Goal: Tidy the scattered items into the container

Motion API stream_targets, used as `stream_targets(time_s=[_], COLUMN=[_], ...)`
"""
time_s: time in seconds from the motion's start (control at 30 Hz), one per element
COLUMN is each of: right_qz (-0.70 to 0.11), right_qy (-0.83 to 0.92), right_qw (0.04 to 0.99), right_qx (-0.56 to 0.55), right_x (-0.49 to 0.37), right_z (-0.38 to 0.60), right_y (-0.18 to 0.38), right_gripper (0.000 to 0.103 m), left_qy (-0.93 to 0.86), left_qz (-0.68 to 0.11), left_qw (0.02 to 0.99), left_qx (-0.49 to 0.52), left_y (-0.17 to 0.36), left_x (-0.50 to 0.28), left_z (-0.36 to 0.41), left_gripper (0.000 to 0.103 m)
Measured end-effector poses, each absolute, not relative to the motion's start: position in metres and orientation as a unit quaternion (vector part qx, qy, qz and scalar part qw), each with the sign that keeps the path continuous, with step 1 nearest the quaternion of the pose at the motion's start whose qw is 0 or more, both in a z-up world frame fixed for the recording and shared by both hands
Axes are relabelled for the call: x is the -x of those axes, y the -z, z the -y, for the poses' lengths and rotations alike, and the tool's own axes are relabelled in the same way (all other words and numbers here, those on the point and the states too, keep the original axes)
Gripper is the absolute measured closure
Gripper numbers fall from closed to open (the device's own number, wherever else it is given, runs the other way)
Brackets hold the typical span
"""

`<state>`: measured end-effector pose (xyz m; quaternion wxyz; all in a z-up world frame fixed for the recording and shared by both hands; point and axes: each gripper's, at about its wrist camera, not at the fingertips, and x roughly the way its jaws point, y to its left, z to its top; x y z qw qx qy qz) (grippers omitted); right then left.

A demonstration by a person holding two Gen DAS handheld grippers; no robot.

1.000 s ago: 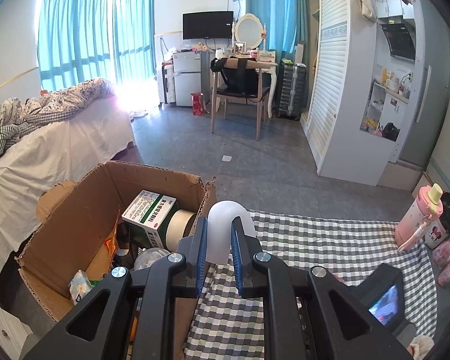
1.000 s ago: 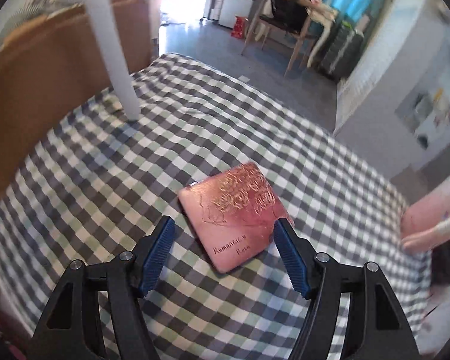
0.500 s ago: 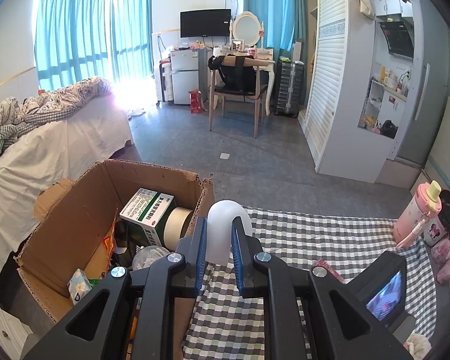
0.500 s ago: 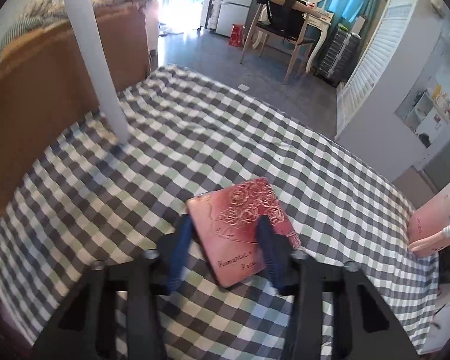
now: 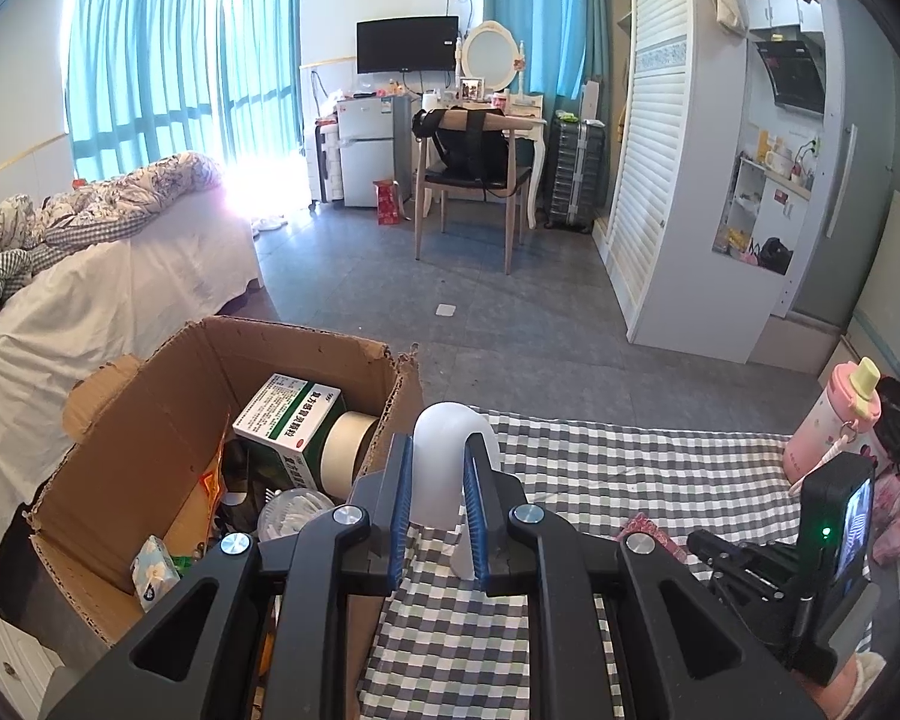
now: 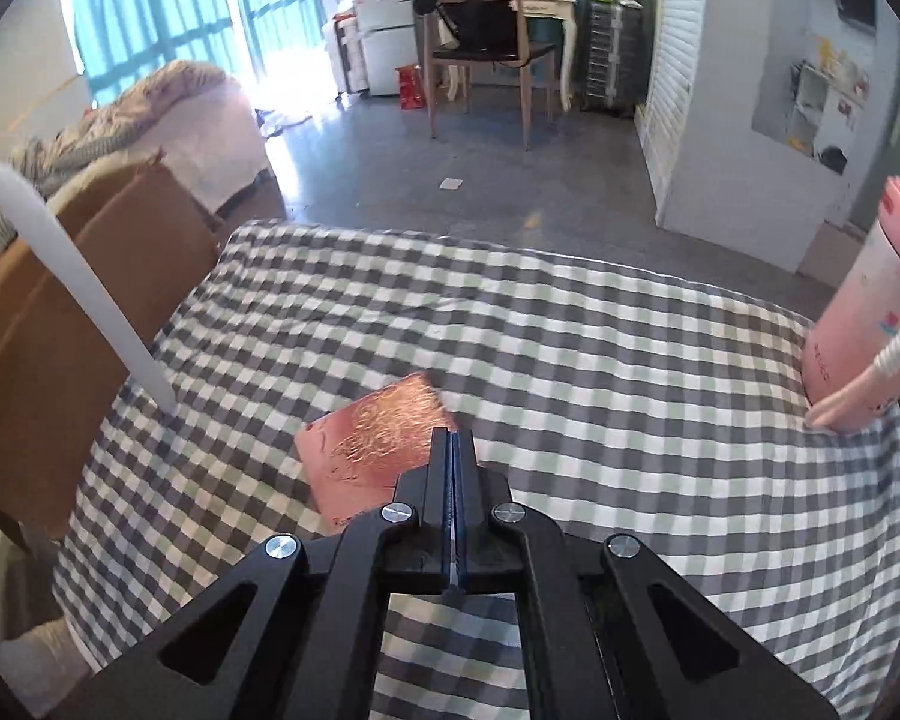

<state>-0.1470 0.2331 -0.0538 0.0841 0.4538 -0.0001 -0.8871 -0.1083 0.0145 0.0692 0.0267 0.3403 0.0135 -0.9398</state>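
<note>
On the checked cloth (image 6: pixel 570 324), beside the cardboard box (image 5: pixel 150 420), a white curved piece (image 5: pixel 441 468) is pinched by the left gripper (image 5: pixel 437 504), while the pink card (image 6: pixel 378 438) is clamped at its edge by the right gripper (image 6: pixel 453 480).

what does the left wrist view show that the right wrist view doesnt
Only the left wrist view: inside the cardboard box, a green medicine carton, a tape roll and the right gripper's body.
Only the right wrist view: the right gripper shut on the pink card.
Both: the checked cloth, the pink bottle, and the white curved piece held by the left gripper.
</note>
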Motion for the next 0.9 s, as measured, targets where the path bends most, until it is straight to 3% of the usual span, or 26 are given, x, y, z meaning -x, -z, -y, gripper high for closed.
stream_targets(time_s=[0.1, 0.17, 0.2, 0.23, 0.43, 0.53, 0.6, 0.7, 0.9], right_qz=[0.0, 0.018, 0.028, 0.032, 0.053, 0.023, -0.007, -0.02, -0.08], right_qy=[0.884, 0.877, 0.875, 0.873, 0.857, 0.858, 0.866, 0.858, 0.858], right_qw=[0.1, 0.114, 0.118, 0.121, 0.177, 0.2, 0.192, 0.199, 0.195], right_qx=[-0.457, -0.467, -0.469, -0.471, -0.482, -0.473, -0.462, -0.472, -0.469], right_x=[0.14, 0.145, 0.146, 0.147, 0.139, 0.141, 0.139, 0.146, 0.145], right_z=[-0.233, -0.237, -0.241, -0.244, -0.243, -0.228, -0.221, -0.215, -0.194], right_y=[0.057, 0.062, 0.066, 0.069, 0.083, 0.088, 0.09, 0.099, 0.105], right_gripper=[0.099, 0.07, 0.043, 0.032, 0.031, 0.012, 0.011, 0.0, 0.001], left_qy=[0.94, 0.94, 0.94, 0.94, 0.938, 0.938, 0.938, 0.938, 0.937], left_qz=[-0.013, -0.014, -0.014, -0.013, -0.013, -0.013, -0.01, -0.01, -0.014], left_qw=[0.028, 0.028, 0.029, 0.029, 0.03, 0.028, 0.027, 0.03, 0.026], left_qx=[-0.34, -0.34, -0.34, -0.34, -0.344, -0.346, -0.346, -0.346, -0.349], left_y=[-0.069, -0.069, -0.069, -0.069, -0.064, -0.064, -0.064, -0.065, -0.064], left_x=[0.109, 0.109, 0.11, 0.11, 0.113, 0.112, 0.112, 0.112, 0.112], left_z=[-0.015, -0.015, -0.016, -0.016, -0.019, -0.02, -0.02, -0.02, -0.021], left_gripper=[0.087, 0.087, 0.087, 0.087, 0.087, 0.087, 0.087, 0.087, 0.087])
